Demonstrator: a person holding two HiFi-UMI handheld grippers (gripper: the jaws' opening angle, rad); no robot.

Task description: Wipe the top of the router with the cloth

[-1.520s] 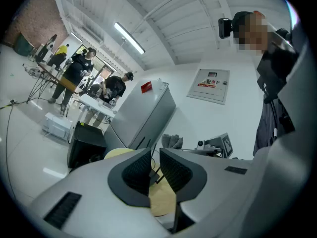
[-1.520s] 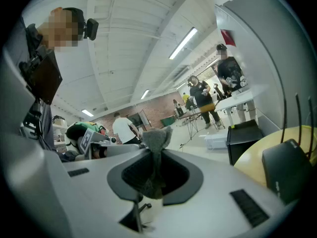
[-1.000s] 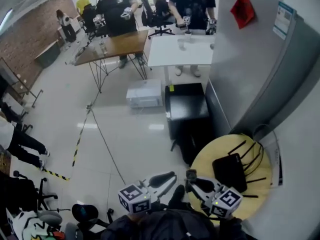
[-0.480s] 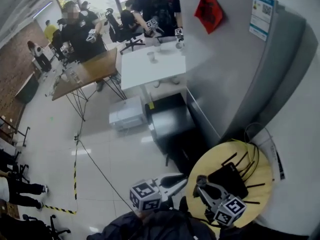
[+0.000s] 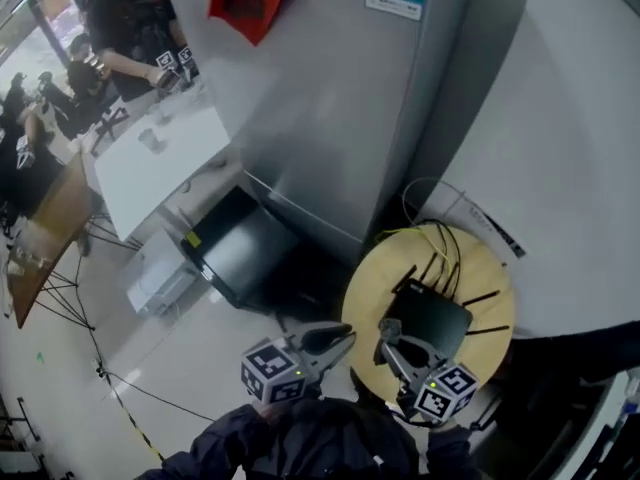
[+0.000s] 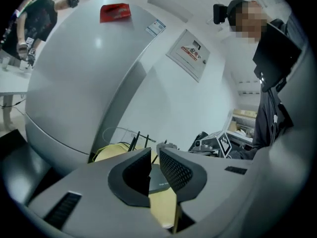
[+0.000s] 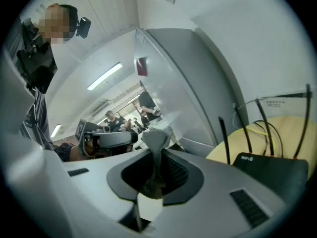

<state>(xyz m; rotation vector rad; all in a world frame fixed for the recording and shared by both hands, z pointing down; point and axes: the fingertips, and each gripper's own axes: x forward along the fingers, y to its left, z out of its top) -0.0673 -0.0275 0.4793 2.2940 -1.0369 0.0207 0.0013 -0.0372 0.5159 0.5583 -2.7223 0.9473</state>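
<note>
Currently round table (image 5: 372, 286) lower right of head view, router (image 5: 432, 318) flat on it. Right gripper (image 5: 388, 336) beside router's left edge, clamped on grey cloth (image 7: 154, 142); left gripper (image 5: 338, 337) off table, jaws narrowly apart, empty. Advice: lay cloth flat, sweep whole top lightly.

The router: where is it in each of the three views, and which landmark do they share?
Head view: router lower right, on the round yellow table.
Left gripper view: router low centre, behind the gap between the jaws.
Right gripper view: router lower right, antennas up.
Shared landmark: the yellow table under it.
</note>
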